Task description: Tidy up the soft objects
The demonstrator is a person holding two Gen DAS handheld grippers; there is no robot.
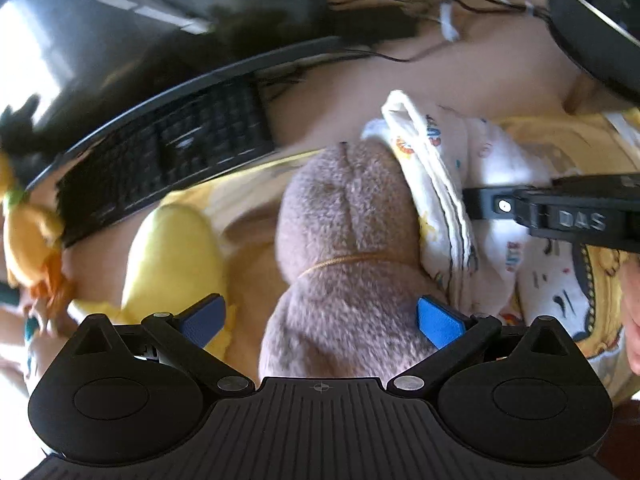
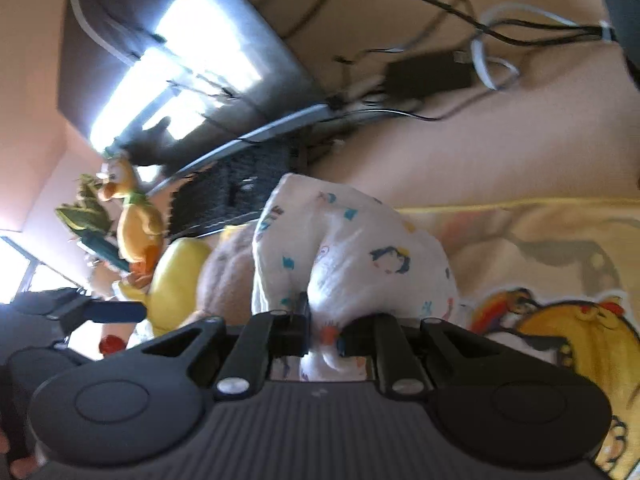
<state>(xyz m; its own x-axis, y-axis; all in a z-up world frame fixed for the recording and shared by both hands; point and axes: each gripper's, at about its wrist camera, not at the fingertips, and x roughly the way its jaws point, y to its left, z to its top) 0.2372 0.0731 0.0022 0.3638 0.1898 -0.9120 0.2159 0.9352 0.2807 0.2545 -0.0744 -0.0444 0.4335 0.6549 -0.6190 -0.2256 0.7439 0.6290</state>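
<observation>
A pinkish-brown plush toy (image 1: pixel 344 240) lies on the tan surface, directly under my left gripper (image 1: pixel 322 320). Its blue pads (image 1: pixel 440 322) stand wide apart on either side of the toy, and the left pad does not touch it, so it is open. A white cloth with small coloured prints (image 2: pixel 352 256) is bunched up against the toy's right side. My right gripper (image 2: pixel 320 336) is shut on a fold of this cloth (image 1: pixel 436 184). It enters the left wrist view from the right (image 1: pixel 480 202). Motion blur softens both views.
A yellow plush (image 1: pixel 172 256) lies left of the brown toy, and an orange duck plush (image 2: pixel 136 232) stands beyond it. A black keyboard (image 1: pixel 168 152), cables and a power adapter (image 2: pixel 428 74) lie farther back. A yellow cartoon blanket (image 2: pixel 540 240) spreads to the right.
</observation>
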